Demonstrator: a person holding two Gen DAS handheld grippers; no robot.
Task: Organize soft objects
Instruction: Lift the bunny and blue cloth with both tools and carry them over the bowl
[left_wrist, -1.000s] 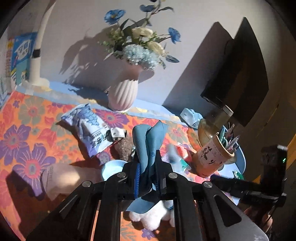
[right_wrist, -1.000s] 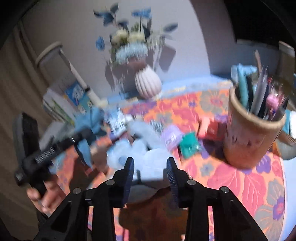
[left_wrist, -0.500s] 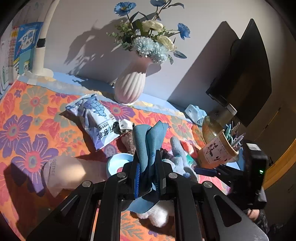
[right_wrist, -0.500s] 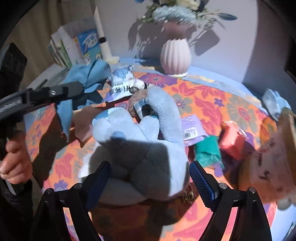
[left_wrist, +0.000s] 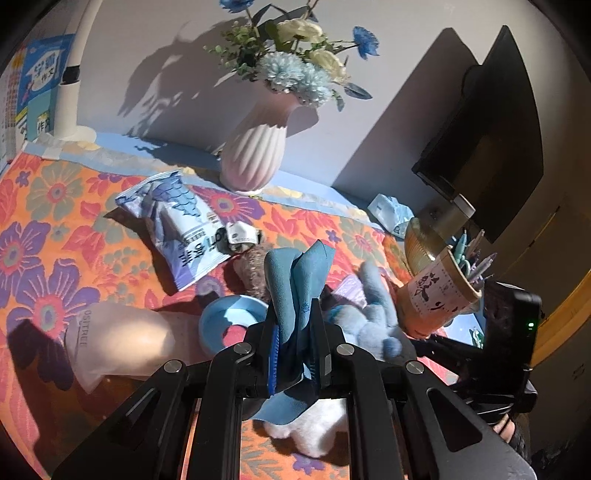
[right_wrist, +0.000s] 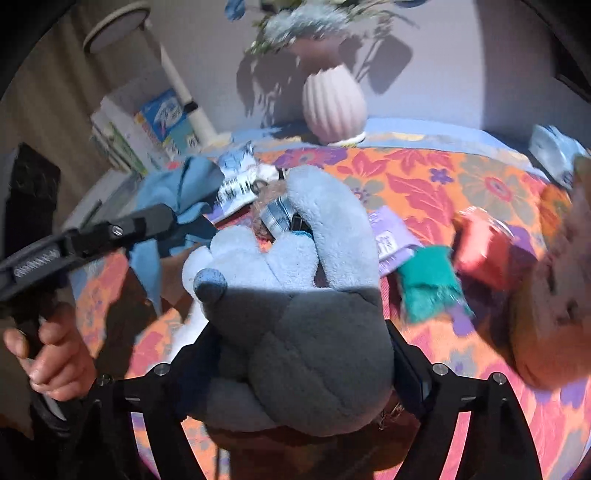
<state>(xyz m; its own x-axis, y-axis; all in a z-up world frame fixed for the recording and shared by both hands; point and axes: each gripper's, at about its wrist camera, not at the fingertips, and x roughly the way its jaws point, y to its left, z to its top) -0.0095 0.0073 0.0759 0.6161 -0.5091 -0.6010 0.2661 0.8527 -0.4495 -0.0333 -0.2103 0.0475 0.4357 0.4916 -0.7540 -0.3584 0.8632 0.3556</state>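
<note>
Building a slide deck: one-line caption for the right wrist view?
Right gripper closing its jaws around a light-blue plush toy on an orange floral tablecloth.

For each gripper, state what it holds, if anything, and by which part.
Left gripper: blue cloth, pinched at a bunched fold. Right gripper: jaws closing around the plush toy's body.

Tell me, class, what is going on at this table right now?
A person is tidying soft things on a flowered tablecloth with a gripper in each hand. The left gripper is shut on a folded blue cloth, held up off the table. The right gripper is around a pale blue plush toy, its jaws closing on the toy's body. A snack bag, a pink vase and a pen cup stand nearby.
</note>
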